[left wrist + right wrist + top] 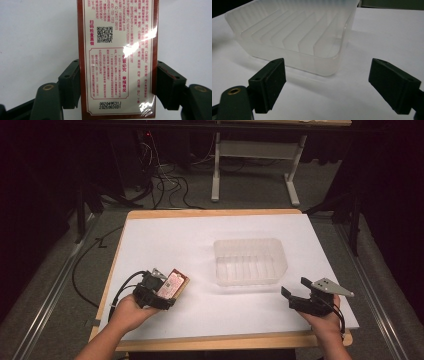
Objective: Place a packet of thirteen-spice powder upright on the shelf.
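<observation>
Where the dark floor gives way, a wooden table (215, 213) stands with a white sheet (200, 245) over nearly all of its top, bare wood showing along the far and near edges. Behind it, on the floor, are a grey desk frame (217, 175) and a tangle of cables (165, 182).

On the sheet, right of centre, sits a clear plastic tray (250, 261), open side up, with ribs rising from its floor. The right gripper view looks at it from close by: the tray (294, 35) stands beyond the jaws, apart from them, with nothing in it that can be seen.

At the near left, a hand (127, 312) holds the left gripper (167, 292), whose jaws are clamped on a box (172, 285), red-edged with a pale printed label. In the left gripper view the box (117, 60) runs up between the two jaws, each pad pressed against one of its long edges; its glossy wrap catches the light, and a QR code and printed digits show on the label. The box lies well left of the tray.

At the near right, the other hand (327, 325) holds the right gripper (296, 287) over the sheet, just right of the tray. Its jaws stand wide apart with nothing between them, and a grey plate (331, 286) tops it.
</observation>
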Tool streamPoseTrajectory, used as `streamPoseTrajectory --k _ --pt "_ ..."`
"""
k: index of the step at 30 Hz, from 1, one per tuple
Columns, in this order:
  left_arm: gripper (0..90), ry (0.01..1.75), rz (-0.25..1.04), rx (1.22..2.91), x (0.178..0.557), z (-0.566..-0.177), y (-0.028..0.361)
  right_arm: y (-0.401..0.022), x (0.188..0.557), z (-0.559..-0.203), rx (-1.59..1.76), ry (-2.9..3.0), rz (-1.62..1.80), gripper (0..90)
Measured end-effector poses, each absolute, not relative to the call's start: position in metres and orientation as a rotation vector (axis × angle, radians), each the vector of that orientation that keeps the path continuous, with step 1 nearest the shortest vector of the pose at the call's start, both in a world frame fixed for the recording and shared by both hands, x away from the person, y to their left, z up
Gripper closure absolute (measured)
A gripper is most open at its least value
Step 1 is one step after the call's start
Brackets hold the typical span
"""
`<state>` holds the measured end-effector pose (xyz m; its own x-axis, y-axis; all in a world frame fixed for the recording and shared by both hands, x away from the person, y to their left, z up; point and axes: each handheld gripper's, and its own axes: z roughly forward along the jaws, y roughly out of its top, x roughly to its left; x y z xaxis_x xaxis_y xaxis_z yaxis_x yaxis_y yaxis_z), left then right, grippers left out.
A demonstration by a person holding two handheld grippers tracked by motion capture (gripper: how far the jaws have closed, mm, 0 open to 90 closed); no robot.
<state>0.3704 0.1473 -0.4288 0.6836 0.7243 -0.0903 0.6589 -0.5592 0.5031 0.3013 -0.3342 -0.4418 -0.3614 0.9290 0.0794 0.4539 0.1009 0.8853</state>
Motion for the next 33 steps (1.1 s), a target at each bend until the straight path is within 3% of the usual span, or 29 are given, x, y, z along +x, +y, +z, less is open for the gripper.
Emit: streamPoseTrajectory --k 22,28,33 --pt "32.8 0.894 0.336 2.04 0.336 -0.433 0.103 -0.331 0.3 -0.442 1.288 1.875 1.257 15.7" --pt "32.8 0.845 0.302 1.93 0.321 -0.432 0.082 -0.326 0.299 -0.439 1.285 1.884 1.261 14.5" --pt "32.8 0.788 0.32 1.933 0.32 -0.429 0.069 -0.32 0.297 -0.434 1.273 1.888 1.257 14.1"
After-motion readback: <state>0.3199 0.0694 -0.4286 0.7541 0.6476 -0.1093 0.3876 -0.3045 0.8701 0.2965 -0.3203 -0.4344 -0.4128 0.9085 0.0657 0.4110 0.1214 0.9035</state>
